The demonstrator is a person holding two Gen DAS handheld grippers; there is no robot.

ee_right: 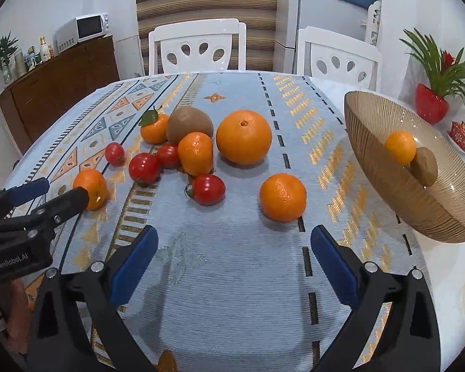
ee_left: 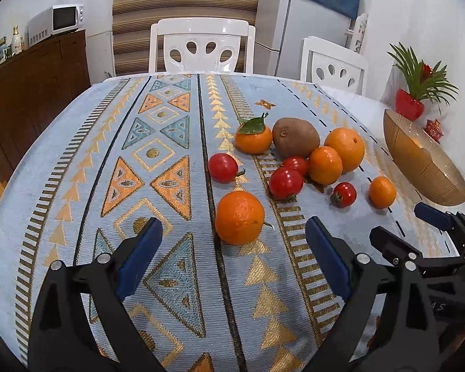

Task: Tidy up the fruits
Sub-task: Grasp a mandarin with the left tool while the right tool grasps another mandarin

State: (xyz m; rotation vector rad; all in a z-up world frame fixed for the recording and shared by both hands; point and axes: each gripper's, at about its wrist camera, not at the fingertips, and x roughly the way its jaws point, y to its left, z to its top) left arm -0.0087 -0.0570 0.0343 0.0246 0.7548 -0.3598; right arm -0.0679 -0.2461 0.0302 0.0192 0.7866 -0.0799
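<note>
Several mandarins, red tomatoes and a kiwi (ee_left: pixel 295 137) lie loose on the patterned tablecloth. My left gripper (ee_left: pixel 232 248) is open and empty, with a mandarin (ee_left: pixel 239 217) just ahead between its fingers. My right gripper (ee_right: pixel 232 254) is open and empty, a little short of another mandarin (ee_right: pixel 282 197) and a tomato (ee_right: pixel 208 189). A large orange (ee_right: pixel 244 136) lies further back. The amber glass bowl (ee_right: pixel 369 142) at the right holds a mandarin (ee_right: pixel 400 148) and a kiwi (ee_right: pixel 424 166). The right gripper also shows in the left wrist view (ee_left: pixel 403 226).
Two white chairs (ee_left: pixel 201 46) stand behind the table. A red potted plant (ee_right: pixel 432 107) and a small red ornament (ee_right: pixel 458 133) sit beyond the bowl. A wooden sideboard (ee_left: pixel 31 90) with a microwave stands at the left. A fridge stands at the back right.
</note>
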